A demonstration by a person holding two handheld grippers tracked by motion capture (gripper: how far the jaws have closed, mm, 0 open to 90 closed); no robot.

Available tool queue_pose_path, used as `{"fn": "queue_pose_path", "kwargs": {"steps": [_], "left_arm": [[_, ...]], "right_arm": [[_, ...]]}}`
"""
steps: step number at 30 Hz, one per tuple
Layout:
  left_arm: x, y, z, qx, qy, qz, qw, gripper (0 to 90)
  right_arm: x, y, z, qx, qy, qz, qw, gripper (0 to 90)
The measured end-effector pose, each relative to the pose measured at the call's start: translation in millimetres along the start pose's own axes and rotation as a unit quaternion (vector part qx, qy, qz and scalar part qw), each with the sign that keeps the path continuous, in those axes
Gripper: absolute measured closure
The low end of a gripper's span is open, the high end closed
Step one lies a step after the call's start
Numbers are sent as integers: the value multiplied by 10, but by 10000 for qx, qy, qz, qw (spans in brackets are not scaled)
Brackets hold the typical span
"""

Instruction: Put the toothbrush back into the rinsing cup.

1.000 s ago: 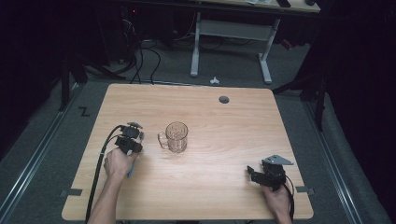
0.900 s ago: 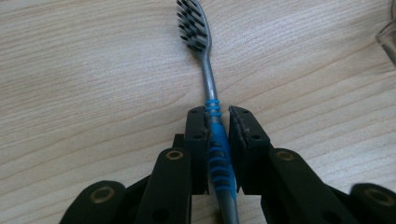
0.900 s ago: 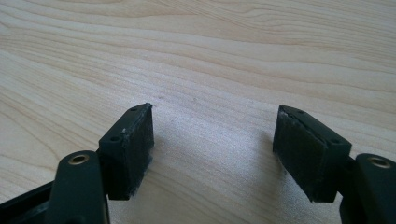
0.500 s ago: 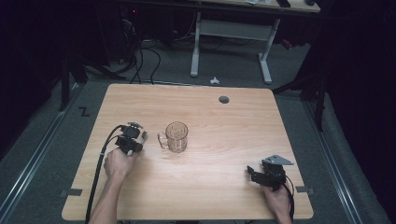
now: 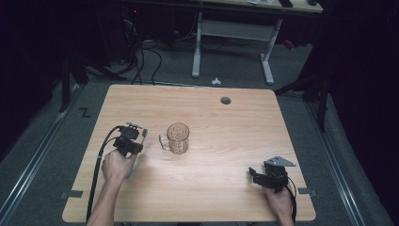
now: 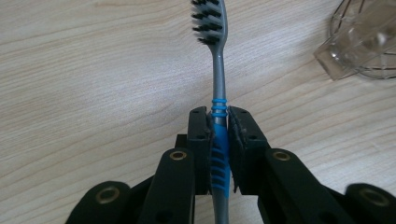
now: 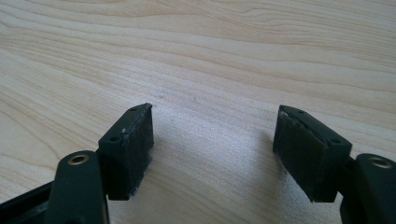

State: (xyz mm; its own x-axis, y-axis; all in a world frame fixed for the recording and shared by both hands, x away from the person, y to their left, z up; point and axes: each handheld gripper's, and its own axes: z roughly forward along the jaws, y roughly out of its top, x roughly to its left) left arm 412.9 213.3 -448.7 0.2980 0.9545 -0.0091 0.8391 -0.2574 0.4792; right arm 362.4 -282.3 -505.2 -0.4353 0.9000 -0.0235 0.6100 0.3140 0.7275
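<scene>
My left gripper (image 6: 219, 126) is shut on a toothbrush (image 6: 218, 70) with a grey and blue handle, its pads pressing on the blue ribbed grip. The black-and-white bristle head points away from the jaws over the wood. In the high view the left gripper (image 5: 134, 136) sits on the left part of the table, with the toothbrush (image 5: 132, 168) running under the hand. A clear glass mug (image 5: 178, 138) stands upright just right of it, its handle towards the gripper. The mug (image 6: 364, 42) shows at the upper right of the left gripper view. My right gripper (image 5: 256, 175) (image 7: 212, 140) rests open near the front right edge, nothing between its pads.
The wooden table (image 5: 226, 197) has a round cable hole (image 5: 226, 100) near its far edge. Beyond it on the floor are a desk frame (image 5: 233, 33), cables and a small white scrap (image 5: 216, 81). Dark surroundings flank both sides.
</scene>
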Motion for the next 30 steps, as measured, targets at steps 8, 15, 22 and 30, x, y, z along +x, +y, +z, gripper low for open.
{"fn": "queue_pose_path", "kwargs": {"steps": [8, 15, 22, 30], "left_arm": [[14, -16, -107, -167, -137, -53, 9998, 797], [9, -20, -175, -238, -154, -36, 9996, 797], [-30, 17, -283, -395, -234, 20, 9989, 796], [-44, -2, -336, -587, -433, -11, 9973, 797]], "right_arm": [[-1, 0, 0, -2, -1, -7, 10000, 290], [-1, -1, 1, -2, -2, -7, 10000, 290], [-1, 0, 0, -2, -1, -7, 10000, 290], [0, -1, 0, -2, 1, -4, 10000, 290]]}}
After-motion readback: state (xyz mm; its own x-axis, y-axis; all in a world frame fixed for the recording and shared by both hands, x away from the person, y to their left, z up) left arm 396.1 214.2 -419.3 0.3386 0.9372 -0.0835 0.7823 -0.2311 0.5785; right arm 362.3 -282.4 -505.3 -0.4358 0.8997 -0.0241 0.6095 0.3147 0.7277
